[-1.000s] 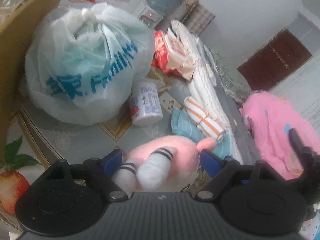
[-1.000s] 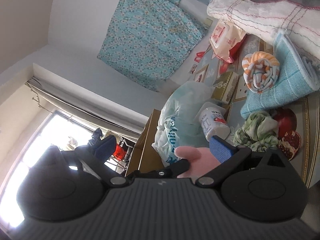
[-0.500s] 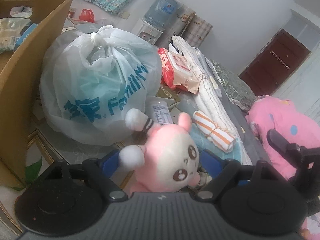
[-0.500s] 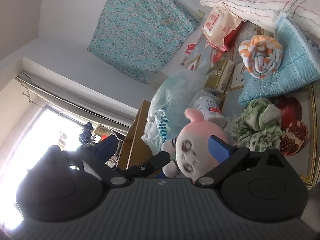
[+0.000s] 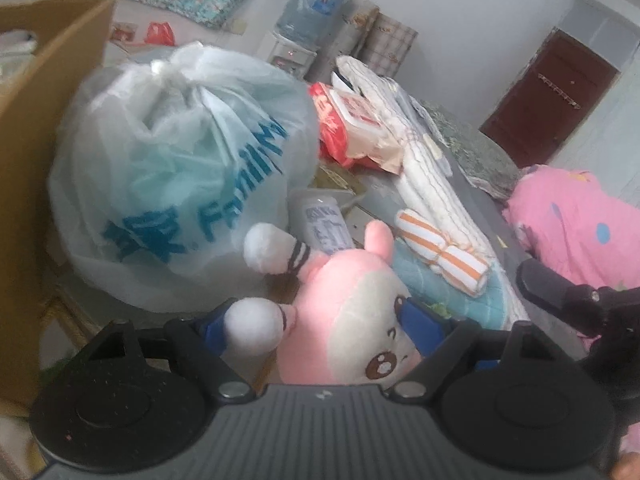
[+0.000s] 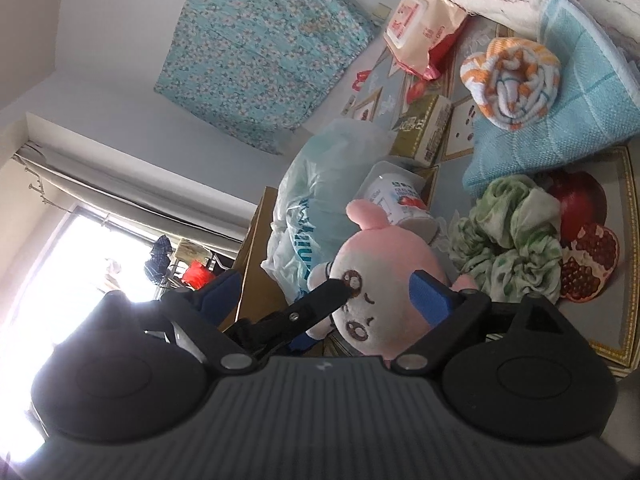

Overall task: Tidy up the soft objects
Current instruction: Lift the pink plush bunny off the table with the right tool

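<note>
Left claw [image 5: 316,326] round pink plush [image 5: 352,320], tied plastic bag [image 5: 180,176] just beyond.

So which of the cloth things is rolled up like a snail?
The orange-striped towel. It is rolled into a spiral on the flat blue towel; the green cloth beside them is just crumpled.

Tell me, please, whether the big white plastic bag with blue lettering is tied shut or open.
Tied shut. The plastic bag has its top gathered into a knot, with creases fanning down from it, and no opening shows.
</note>
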Tool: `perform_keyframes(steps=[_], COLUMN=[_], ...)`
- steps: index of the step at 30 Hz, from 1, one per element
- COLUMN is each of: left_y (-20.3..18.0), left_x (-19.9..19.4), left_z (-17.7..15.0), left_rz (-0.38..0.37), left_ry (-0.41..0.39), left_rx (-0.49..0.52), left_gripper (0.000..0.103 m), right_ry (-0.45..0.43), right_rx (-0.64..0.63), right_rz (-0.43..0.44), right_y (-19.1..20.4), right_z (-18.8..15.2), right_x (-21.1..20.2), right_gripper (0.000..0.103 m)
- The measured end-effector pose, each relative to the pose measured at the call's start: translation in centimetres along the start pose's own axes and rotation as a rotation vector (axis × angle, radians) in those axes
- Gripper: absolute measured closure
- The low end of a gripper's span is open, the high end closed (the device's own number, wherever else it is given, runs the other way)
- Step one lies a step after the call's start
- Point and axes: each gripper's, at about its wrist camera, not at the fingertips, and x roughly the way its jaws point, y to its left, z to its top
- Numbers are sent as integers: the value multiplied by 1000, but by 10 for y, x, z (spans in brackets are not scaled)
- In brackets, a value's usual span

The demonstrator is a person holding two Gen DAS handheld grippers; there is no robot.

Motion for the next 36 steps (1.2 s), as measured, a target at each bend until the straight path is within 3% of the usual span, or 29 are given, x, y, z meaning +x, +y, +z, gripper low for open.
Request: perform_keyframes(steps=[10, 17, 28, 33, 36], left_y=[-6, -16, -45, -47, -44], left_x=[7, 4, 9, -20, -39], left_z=[-14, -25, -60, -60, -54], left_rz=[-79, -137, -322, -333, -296], left_ry=[124, 163, 293, 225, 142], left_rx=[27, 61, 159, 256, 311], left_gripper=[16, 16, 16, 15, 14], right_ry=[12, 18, -41, -52, -49], right_rx=[24, 30, 5, -16, -34], right_rz=[-11, -19, -31, -45, -46], right_y=[-10, -13, -10, -8, -5], right_z=[3, 0, 6, 10, 10], right_x=[3, 4, -15, -21, -22], right_gripper=[12, 12, 12, 12, 12])
